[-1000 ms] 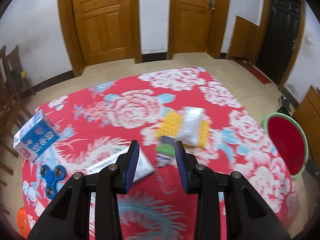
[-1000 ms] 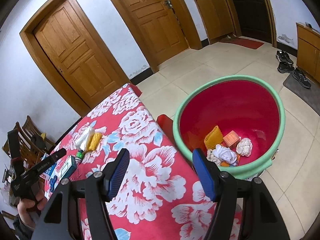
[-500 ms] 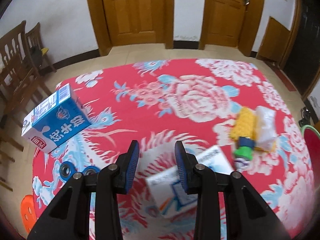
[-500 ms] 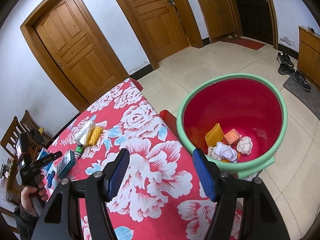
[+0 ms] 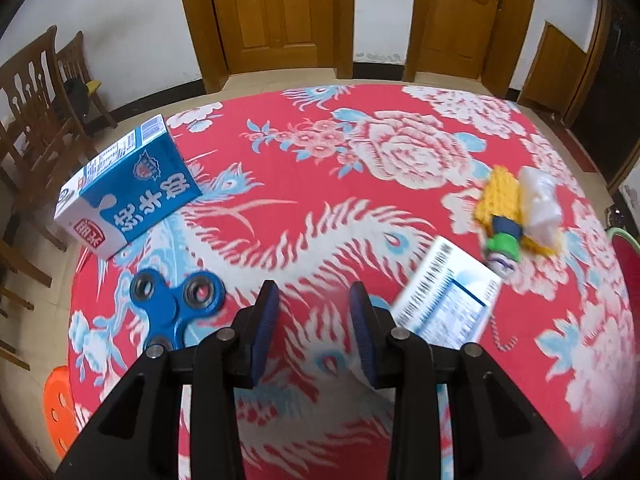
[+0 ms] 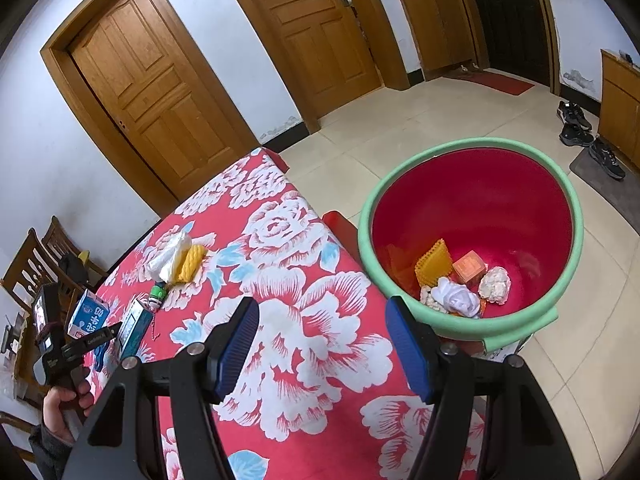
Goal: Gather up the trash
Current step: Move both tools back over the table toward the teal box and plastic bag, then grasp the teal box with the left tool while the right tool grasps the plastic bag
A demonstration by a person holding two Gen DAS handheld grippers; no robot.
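Note:
My left gripper (image 5: pixel 314 322) is open and empty, low over the red flowered tablecloth (image 5: pixel 304 184). A blue milk carton (image 5: pixel 128 188) lies far left, a blue fidget spinner (image 5: pixel 176 300) just left of the fingers, a white printed box (image 5: pixel 446 300) just right of them. A yellow sponge (image 5: pixel 500 196), a white plastic bag (image 5: pixel 540 196) and a green-capped tube (image 5: pixel 504 246) lie at the right. My right gripper (image 6: pixel 322 344) is open and empty above the table's edge, beside the red bin with a green rim (image 6: pixel 476 332), which holds several scraps.
Wooden chairs (image 5: pixel 36 100) stand left of the table and an orange stool (image 5: pixel 60 408) is below its left edge. Wooden doors (image 5: pixel 276 12) line the far wall. Shoes (image 6: pixel 580 128) lie on the tiled floor beyond the bin.
My left gripper has swung left and lower over the table: the sponge, bag and box have shifted to the right of view, and the carton and spinner have come closer. The right gripper barely moved.

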